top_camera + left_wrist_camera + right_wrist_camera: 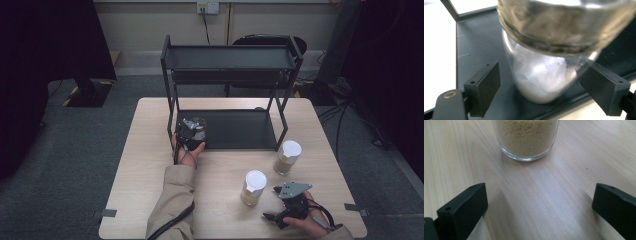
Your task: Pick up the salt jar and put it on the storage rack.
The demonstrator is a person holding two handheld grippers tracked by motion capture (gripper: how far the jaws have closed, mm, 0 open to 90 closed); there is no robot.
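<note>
Left gripper (540, 91) is spread around a jar (541, 75) of white powder on the shelf (481, 45) mid-frame, right gripper (540, 207) gapes empty before a grain jar (527, 138) lower right.

We see dim, even light from above; the room corners are nearly black. The close jar (544, 50) is blurred with glare, and the wooden table (564, 195) has soft shadows

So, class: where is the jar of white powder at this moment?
In the high view, the jar of white powder stands on the front left corner of the black rack's lower shelf, between the open jaws of the left tool.
</note>
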